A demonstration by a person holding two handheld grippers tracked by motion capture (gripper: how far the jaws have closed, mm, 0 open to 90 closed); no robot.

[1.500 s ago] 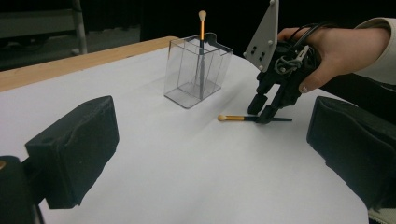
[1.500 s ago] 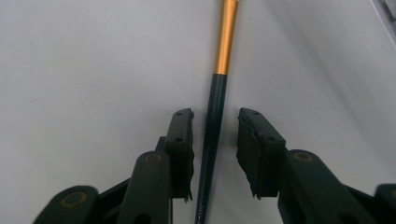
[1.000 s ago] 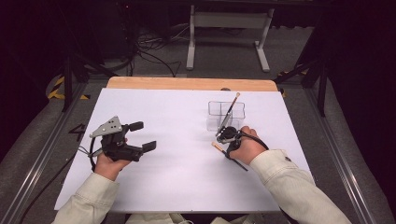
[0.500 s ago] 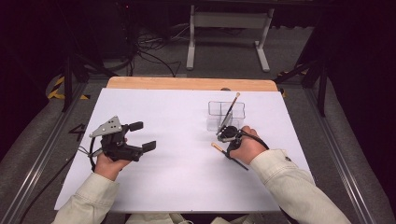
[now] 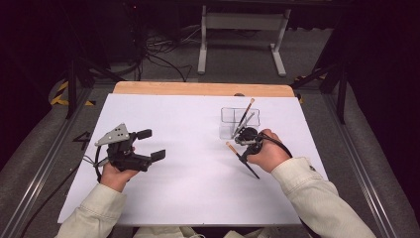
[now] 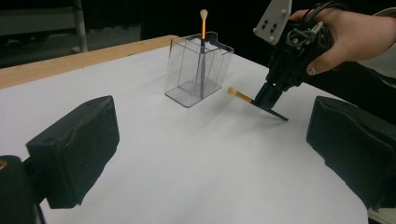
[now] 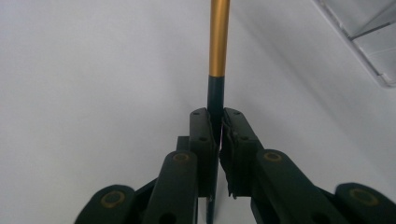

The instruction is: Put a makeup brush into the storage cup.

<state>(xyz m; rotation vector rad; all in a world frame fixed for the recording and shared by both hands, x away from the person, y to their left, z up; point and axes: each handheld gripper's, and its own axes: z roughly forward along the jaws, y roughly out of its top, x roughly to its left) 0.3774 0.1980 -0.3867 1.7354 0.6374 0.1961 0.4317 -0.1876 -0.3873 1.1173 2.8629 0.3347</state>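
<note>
High view shows the right gripper (image 5: 243, 148) right of centre, jaws clamped on a black-and-gold brush (image 5: 241, 159) that slants just below a clear holder (image 5: 228, 130); another brush (image 5: 244, 115) stands inside it. Right gripper view has the brush (image 7: 217, 70) pinched between the closed jaws. Left gripper (image 5: 152, 145) rests at lower left, jaws wide apart, empty.
</note>
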